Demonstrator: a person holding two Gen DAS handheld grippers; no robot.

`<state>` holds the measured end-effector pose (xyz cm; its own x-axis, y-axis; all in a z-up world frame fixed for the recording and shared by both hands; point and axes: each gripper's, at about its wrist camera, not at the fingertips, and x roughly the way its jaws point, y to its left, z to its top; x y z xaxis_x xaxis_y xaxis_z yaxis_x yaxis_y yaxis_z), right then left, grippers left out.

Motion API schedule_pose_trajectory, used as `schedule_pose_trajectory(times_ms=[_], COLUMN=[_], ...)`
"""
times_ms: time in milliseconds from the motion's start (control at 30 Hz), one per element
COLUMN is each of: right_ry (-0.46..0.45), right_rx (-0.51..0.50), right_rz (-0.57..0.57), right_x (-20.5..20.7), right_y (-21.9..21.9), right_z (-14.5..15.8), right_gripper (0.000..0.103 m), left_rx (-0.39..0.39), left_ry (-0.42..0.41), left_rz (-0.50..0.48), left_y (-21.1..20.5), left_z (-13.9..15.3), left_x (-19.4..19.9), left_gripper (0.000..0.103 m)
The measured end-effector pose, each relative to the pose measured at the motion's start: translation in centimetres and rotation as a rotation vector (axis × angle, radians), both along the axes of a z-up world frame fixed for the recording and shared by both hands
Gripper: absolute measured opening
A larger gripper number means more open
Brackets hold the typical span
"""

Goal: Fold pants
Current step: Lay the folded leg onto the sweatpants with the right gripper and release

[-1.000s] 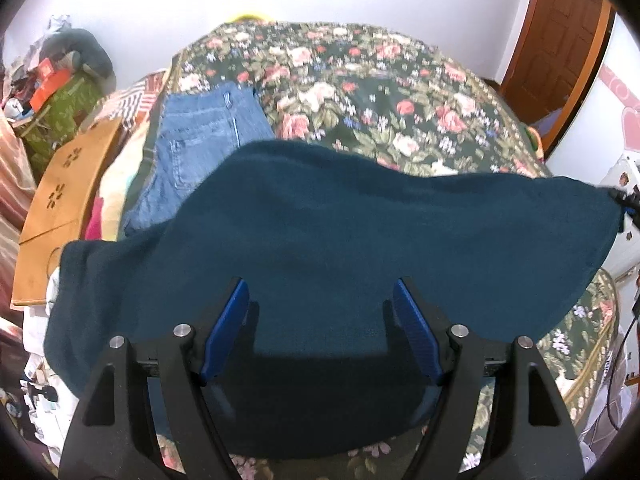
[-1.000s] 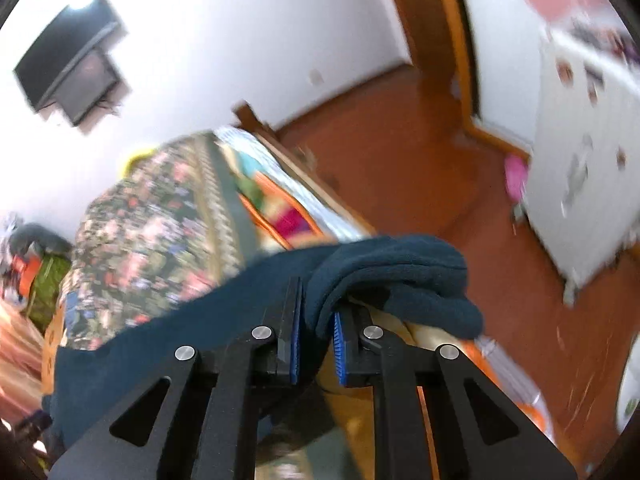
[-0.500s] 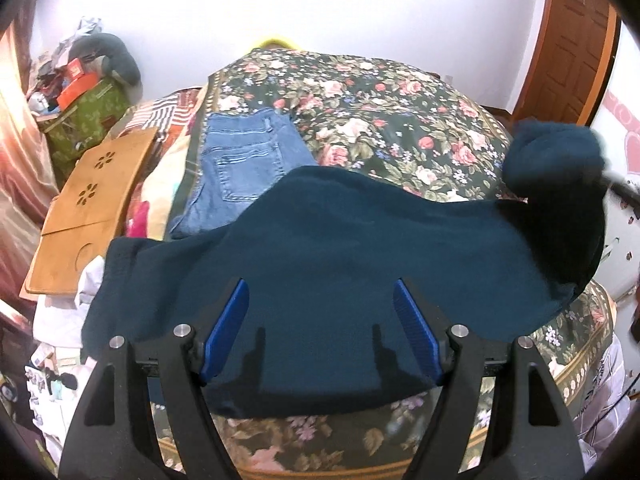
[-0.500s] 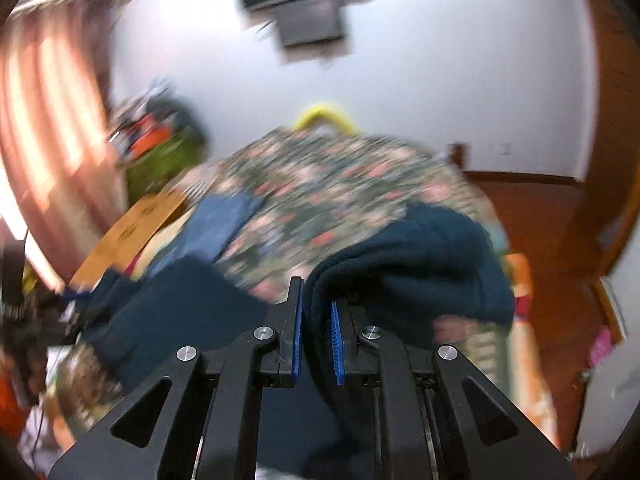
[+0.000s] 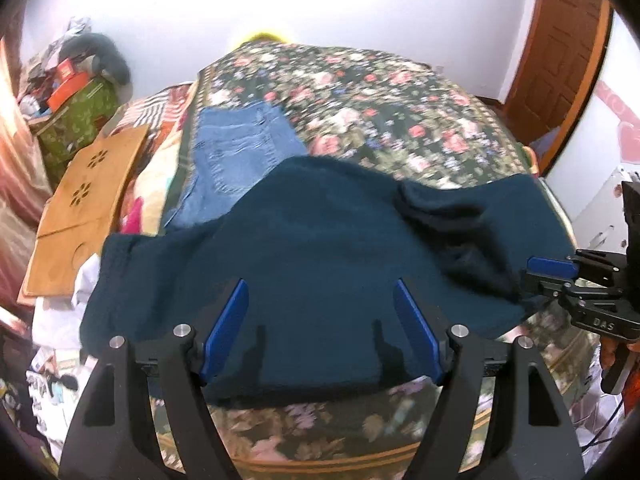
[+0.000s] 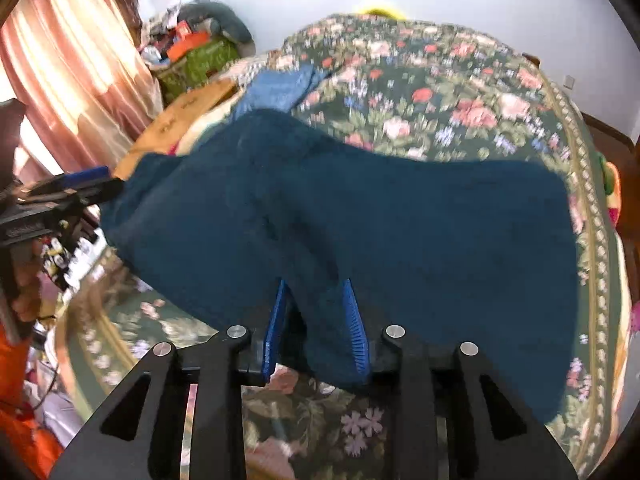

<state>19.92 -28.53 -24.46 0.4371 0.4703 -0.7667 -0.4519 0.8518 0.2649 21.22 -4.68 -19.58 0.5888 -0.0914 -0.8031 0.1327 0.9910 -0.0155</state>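
Across the lower middle of both views lie our dark teal pants (image 5: pixel 320 248), spread over the floral bed (image 5: pixel 360 92), their right end now folded back over the body where a second ago it was stretched out to the side. We are letting go: the right tool (image 6: pixel 316 320) is opening, with cloth between its pads but no longer pinched. The left tool (image 5: pixel 320 328) hangs spread above the near edge, holding nothing. We judge the first fold laid, with smoothing and another fold to come. Folded jeans (image 5: pixel 240 152) lie just beyond at upper left, partly under the pants; a wooden board (image 5: pixel 88 204) sits at the left, clear of us.
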Motion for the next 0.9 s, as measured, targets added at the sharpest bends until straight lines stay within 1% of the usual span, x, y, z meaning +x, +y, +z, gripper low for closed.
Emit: schedule_pose_trajectory(times_ms=[67,100,133,200,267,300,367,467,500,600,633,667,733,800,900], right_ry=[-0.037,-0.064,-0.089,-0.123,-0.132,-0.131,-0.116,-0.083,-0.069,-0.027,-0.003,0.025,0.05,0.047,0.041], right_rx=[-0.008,-0.009,-0.009,-0.014,-0.038,-0.052,-0.067,-0.061,-0.056,-0.053,-0.051,-0.043,-0.053,-0.058,-0.043], right_rz=[-0.009,-0.021,-0.035,-0.072,-0.113,-0.133,-0.161,-0.203,-0.217,-0.231,-0.231,-0.229,-0.225,-0.22,-0.235], right_x=[-0.4,-0.7,-0.8,-0.2,0.6,0.9,2.1,3.7,4.4,5.4,5.6,5.6,5.2,4.0,2.3], right_y=[-0.9,-1.6,-2.2,-3.5,-4.7,-5.1,-6.1,-7.1,-7.4,-7.9,-8.0,-8.0,-8.0,-8.1,-8.6], right_z=[1.4,2.2,2.7,3.7,3.8,3.6,2.9,1.7,1.1,-0.5,-1.3,-2.1,-3.3,-4.0,-4.0], right_gripper=[0.036,0.042,0.045,0.045,0.049,0.052,0.052,0.052,0.052,0.052,0.052,0.052,0.052,0.052,0.053], left_rx=[-0.008,-0.008,-0.006,0.006,0.013,0.012,0.02,0.046,0.067,0.145,0.155,0.158,0.149,0.12,0.081], left_ry=[-0.017,-0.024,-0.031,-0.04,-0.029,-0.019,0.013,0.063,0.078,0.078,0.085,0.102,0.141,0.159,0.176], left_rz=[-0.031,-0.043,-0.057,-0.084,-0.105,-0.118,-0.136,-0.137,-0.129,-0.132,-0.134,-0.139,-0.147,-0.143,-0.134], left_y=[-1.5,-2.1,-3.0,-4.9,-6.4,-7.0,-8.5,-9.8,-10.2,-11.1,-11.1,-11.0,-10.7,-10.1,-9.3], left_z=[0.7,1.0,1.2,1.4,0.9,0.6,-0.6,-2.6,-3.4,-4.9,-5.3,-5.8,-6.7,-7.1,-7.2], left_x=[0.6,0.9,1.4,2.6,3.7,4.2,5.4,6.6,6.9,6.9,6.8,6.8,6.7,6.6,6.2], left_gripper=[0.074,0.075,0.078,0.084,0.084,0.084,0.084,0.084,0.084,0.084,0.084,0.084,0.084,0.085,0.087])
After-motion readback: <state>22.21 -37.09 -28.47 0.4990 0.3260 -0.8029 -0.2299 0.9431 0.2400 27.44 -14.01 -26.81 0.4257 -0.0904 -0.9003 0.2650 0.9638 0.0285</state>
